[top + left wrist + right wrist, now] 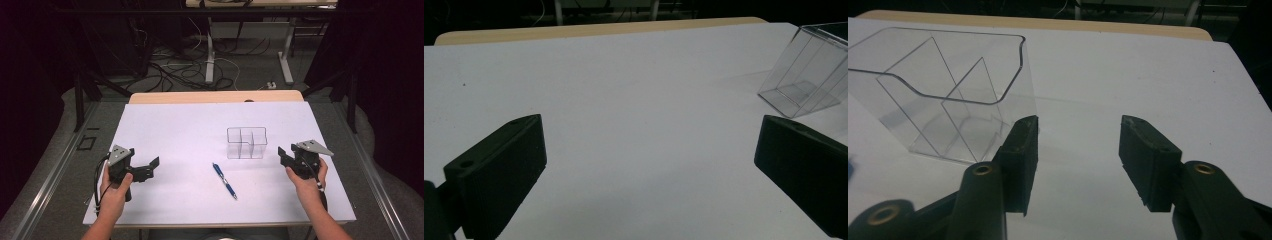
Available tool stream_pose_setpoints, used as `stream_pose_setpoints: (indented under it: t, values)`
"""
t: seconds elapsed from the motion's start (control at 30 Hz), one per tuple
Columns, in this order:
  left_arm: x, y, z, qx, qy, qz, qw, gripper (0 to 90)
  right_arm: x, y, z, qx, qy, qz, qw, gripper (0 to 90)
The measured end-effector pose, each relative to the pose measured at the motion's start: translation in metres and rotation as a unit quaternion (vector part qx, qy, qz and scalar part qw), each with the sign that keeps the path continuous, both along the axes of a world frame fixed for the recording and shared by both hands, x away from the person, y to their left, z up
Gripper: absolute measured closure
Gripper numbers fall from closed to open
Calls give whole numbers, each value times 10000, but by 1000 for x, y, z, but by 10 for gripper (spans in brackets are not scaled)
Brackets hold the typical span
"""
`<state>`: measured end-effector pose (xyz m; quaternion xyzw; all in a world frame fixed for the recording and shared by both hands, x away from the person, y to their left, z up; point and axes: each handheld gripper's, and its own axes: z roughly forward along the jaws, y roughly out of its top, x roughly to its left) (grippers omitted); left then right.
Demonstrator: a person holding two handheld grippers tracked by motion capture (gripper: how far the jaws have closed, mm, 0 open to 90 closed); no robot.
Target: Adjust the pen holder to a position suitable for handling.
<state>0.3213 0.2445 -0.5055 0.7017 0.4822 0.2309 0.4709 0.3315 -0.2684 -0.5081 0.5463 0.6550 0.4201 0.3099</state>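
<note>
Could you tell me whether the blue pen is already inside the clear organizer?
No, the blue pen lies on the white table, in front of the clear organizer.

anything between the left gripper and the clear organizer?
Nothing. In the high view, bare white tabletop runs from the left gripper to the clear organizer; the blue pen lies nearer, off that line.

Divided organizer (pixel 246 142) sits right of centre on the table (pixel 170 125); pen (pixel 224 181) lies just in front, nearer the person, apart from it.
</note>
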Motion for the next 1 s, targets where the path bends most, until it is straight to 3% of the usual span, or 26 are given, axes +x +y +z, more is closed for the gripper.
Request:
stream_pose_setpoints:
  t: [0.07,0.2,0.4,0.77,0.83,1.0]
  values:
    - [0,1,1,4,6,28,10000,2,-1,1,1,-93,115,-51,9999,584]
    - [-1,4,2,-112,-52,42,9999,2,2,2,1,-87,127,-7,9999,727]
    - [-1,5,2,-87,-46,21,9999,2,15,10,-4,-131,307,129,9994,862]
    - [-1,5,-1,-54,6,-34,10000,4,36,28,-17,-90,603,114,9981,900]
    - [-1,6,-2,-45,3,-41,10000,4,40,33,-20,-23,753,-16,9972,900]
    - [0,7,-3,-88,28,-17,10000,4,42,35,-27,5,721,-32,9974,900]
